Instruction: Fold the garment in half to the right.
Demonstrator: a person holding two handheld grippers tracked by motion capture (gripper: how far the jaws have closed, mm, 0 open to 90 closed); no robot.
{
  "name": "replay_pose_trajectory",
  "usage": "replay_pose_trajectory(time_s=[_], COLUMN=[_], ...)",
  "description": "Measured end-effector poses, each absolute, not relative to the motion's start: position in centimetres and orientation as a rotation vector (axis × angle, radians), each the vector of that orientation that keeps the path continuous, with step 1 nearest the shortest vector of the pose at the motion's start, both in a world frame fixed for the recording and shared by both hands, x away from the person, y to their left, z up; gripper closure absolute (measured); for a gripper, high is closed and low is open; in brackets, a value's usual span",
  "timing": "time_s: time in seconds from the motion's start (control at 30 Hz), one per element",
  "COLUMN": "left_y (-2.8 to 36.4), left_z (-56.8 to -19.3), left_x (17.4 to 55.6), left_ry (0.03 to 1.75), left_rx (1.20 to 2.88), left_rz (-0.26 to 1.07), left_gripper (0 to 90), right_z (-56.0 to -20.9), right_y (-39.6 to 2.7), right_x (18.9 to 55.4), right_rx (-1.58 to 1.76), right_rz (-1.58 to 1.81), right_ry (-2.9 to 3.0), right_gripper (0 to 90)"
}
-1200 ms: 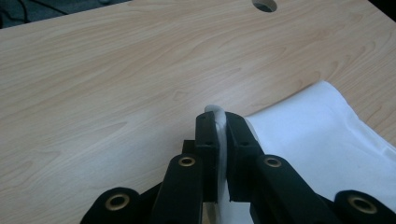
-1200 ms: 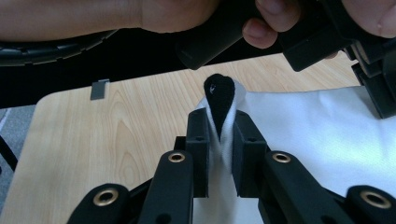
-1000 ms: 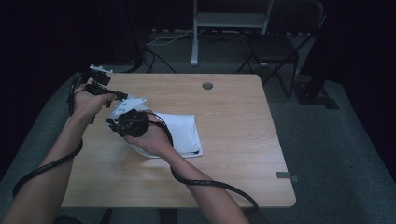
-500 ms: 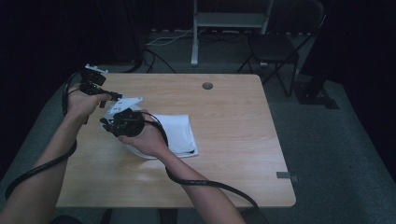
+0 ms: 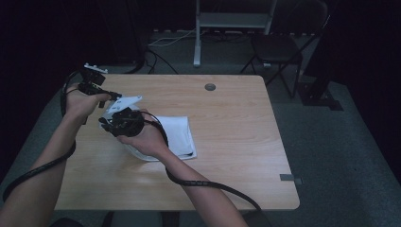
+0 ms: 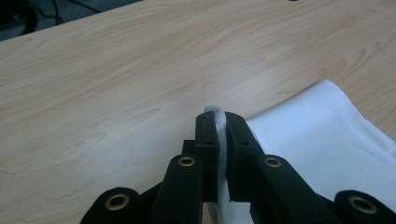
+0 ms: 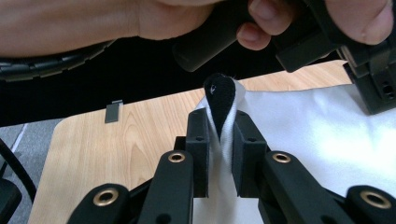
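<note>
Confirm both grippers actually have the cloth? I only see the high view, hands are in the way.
Observer: Left gripper is shut on a thin fold of the white cloth; the edge pokes out above the pads.
Operator: And the right?
Observer: Right gripper is shut on it too, pinching a part with a black patch at its tip.
Operator: Is the rest lifted?
Observer: In the left gripper view the cloth beyond the jaws lies flat on the table.
</note>
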State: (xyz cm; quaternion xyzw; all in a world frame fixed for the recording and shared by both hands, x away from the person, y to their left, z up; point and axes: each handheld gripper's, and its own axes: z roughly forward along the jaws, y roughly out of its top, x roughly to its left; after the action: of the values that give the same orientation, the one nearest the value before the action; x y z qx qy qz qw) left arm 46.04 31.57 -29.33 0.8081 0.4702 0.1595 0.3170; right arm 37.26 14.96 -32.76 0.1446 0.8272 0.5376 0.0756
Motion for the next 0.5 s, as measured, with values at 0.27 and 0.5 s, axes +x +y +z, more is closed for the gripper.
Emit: replay_pose_trajectory(time_s=[0.27, 0.5], left_y=[31.4, 31.3], left_z=[-28.5, -28.3], left_x=[45.9, 46.0], left_ry=[1.235, 1.23], left_rx=[2.133, 2.151], left_rz=[0.441, 0.457], left_gripper=[85.1, 85.1], right_z=[-32.2, -32.1], right_y=[15.3, 15.4], right_x=[37.3, 37.2], right_rx=[0.419, 0.423], right_rz=[1.604, 1.599], right_ry=[2.477, 2.476], right_gripper=[79.5, 79.5])
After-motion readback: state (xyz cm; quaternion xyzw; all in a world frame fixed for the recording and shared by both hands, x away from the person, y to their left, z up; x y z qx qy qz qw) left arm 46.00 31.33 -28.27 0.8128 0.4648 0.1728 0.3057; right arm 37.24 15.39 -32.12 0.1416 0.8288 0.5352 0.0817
